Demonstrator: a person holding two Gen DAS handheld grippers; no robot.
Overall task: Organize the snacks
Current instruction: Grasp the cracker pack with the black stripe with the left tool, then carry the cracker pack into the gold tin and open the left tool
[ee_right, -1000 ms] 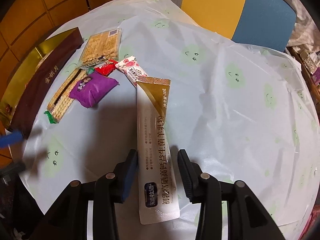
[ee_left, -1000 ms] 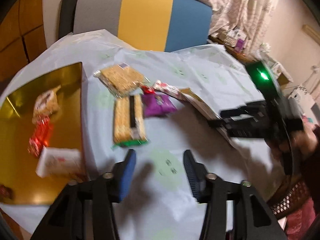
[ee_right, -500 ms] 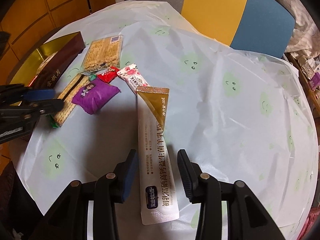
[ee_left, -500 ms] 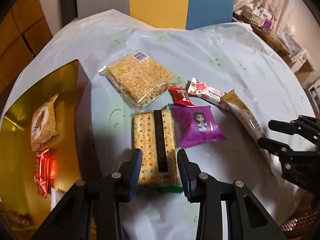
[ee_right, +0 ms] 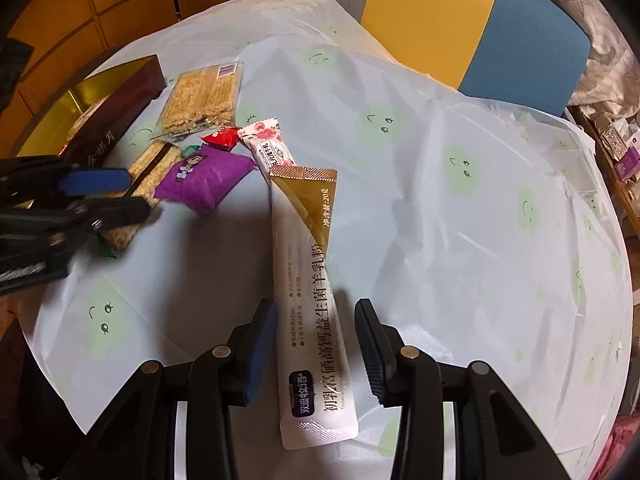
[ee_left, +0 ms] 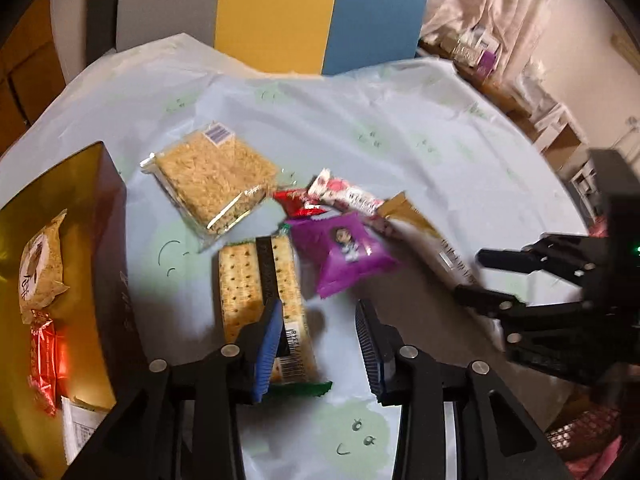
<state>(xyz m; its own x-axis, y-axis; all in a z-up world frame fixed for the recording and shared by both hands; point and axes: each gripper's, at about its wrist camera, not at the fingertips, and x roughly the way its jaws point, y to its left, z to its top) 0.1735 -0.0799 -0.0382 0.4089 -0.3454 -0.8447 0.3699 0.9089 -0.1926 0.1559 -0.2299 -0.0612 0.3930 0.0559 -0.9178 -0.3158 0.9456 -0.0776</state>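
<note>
Snacks lie on a pale blue tablecloth (ee_left: 400, 128). My left gripper (ee_left: 320, 332) is open, low over the near end of a long cracker pack (ee_left: 260, 292), which lies by its left finger. A purple packet (ee_left: 344, 248) lies just ahead to the right, with a small red packet (ee_left: 298, 204), a pink-white bar (ee_left: 348, 196) and a square rice-cracker pack (ee_left: 212, 176) beyond. My right gripper (ee_right: 316, 344) is open, its fingers on either side of a long white-and-gold sachet (ee_right: 312, 300). Whether they touch it I cannot tell.
A gold-lined dark box (ee_left: 96, 240) at the left holds several snacks (ee_left: 40, 264). It also shows in the right wrist view (ee_right: 116, 112). A yellow and blue chair (ee_left: 280, 8) stands behind the table. The table edge is near at the right.
My left gripper has shifted right and tilted; the cracker pack now lies under its left finger instead of between both. My right gripper has barely moved over the sachet.
</note>
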